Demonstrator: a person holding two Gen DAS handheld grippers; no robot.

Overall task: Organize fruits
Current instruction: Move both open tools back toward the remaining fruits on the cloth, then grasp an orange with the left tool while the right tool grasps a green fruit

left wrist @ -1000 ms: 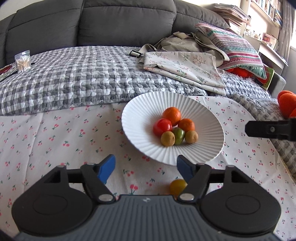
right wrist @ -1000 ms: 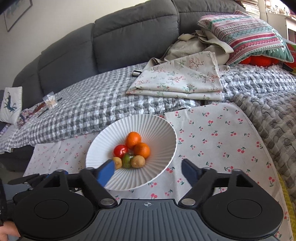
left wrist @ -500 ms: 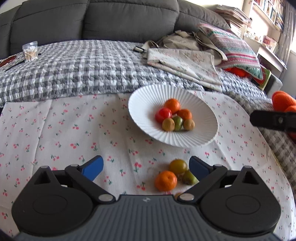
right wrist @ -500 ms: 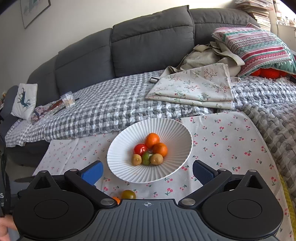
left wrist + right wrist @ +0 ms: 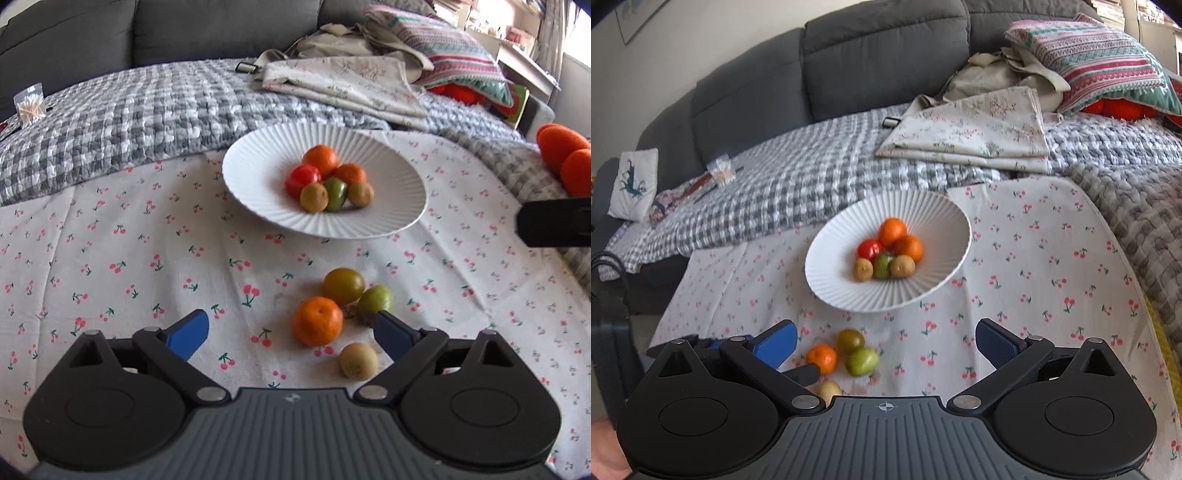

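Both the left gripper [image 5: 291,332] and right gripper [image 5: 884,343] gape empty over four loose fruits [image 5: 317,320] near the cherry-print cloth's [image 5: 110,258] front edge; white plate [image 5: 399,221] beyond holds six more

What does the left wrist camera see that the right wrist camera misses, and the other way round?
Only the left view shows the orange foam shapes at its right edge. Only the right view shows the small white cushion on the sofa's far end. Both show the white plate holding six fruits, four loose fruits on the cherry-print cloth, including an orange, and the folded floral cloth.
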